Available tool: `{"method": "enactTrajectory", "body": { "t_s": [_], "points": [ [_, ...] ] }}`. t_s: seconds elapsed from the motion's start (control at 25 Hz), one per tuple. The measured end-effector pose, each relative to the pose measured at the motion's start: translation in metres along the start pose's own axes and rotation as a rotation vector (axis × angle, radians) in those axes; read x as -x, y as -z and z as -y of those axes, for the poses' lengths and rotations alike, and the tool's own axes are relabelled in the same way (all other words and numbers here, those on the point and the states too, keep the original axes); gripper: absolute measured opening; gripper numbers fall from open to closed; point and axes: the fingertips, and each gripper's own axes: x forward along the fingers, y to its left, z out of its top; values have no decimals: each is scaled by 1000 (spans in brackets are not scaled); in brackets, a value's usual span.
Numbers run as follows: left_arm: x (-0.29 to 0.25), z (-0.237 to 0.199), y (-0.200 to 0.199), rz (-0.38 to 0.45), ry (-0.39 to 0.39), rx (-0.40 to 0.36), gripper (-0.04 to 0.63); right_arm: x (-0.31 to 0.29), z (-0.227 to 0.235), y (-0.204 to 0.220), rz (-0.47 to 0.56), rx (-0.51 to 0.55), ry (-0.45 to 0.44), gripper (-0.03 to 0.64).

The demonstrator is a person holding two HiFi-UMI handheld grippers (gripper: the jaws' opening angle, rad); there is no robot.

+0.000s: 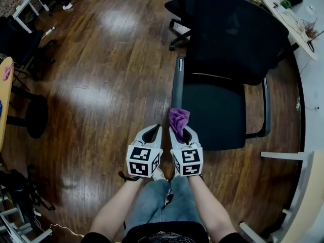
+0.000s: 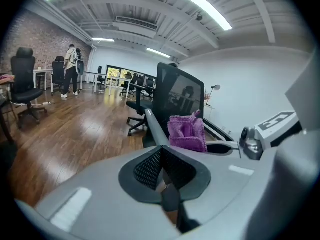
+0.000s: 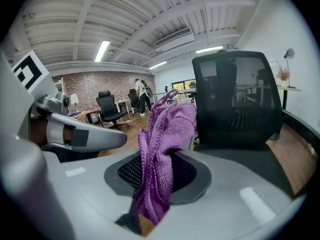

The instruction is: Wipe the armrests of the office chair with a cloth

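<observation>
A black office chair (image 1: 228,39) stands ahead of me, its seat (image 1: 215,115) facing me. Its grey left armrest (image 1: 177,82) runs toward my grippers, and the right armrest (image 1: 265,105) is on the far side. My right gripper (image 1: 178,133) is shut on a purple cloth (image 1: 178,120), held just short of the left armrest's near end. In the right gripper view the cloth (image 3: 165,144) stands up out of the closed jaws. My left gripper (image 1: 154,131) is close beside it on the left, shut and holding nothing. The left gripper view shows the cloth (image 2: 187,132) and the armrest (image 2: 154,126).
Wooden floor (image 1: 101,75) spreads to the left. A dark stool (image 1: 36,116) and a table edge (image 1: 5,95) stand at far left. A white desk (image 1: 288,14) is at the back right, with white furniture (image 1: 304,186) at the near right. A person (image 2: 71,69) stands far off.
</observation>
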Motion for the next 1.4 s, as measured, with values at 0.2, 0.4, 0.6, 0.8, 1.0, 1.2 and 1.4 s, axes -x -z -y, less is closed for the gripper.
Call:
{"method": "enactTrajectory", "body": {
  "t_s": [0.2,0.4,0.6,0.8,1.0,1.2,1.4],
  "points": [
    [-8,1,15,13,-22,7,5,2,-6,38,-13,-24,-27,100],
    [-17,6,48,2,-54,6,5,0,-8,85,-23,-27,-67,100],
    [-15,10,78,-30,-59,-5,5,-5,-12,124,-55,-33,-91,100],
    [-18,12,90,-57,-57,-25,5,-8,-7,128,-39,-43,-88,100],
    [-24,17,69,-51,-47,-18,5,11,0,99,-7,-50,-66,100],
    [-28,30,24,-22,3,-25,5,21,14,36,57,-40,-27,100],
    [-44,37,-19,15,27,-49,5,10,38,-15,119,-31,-2,100]
  ]
}}
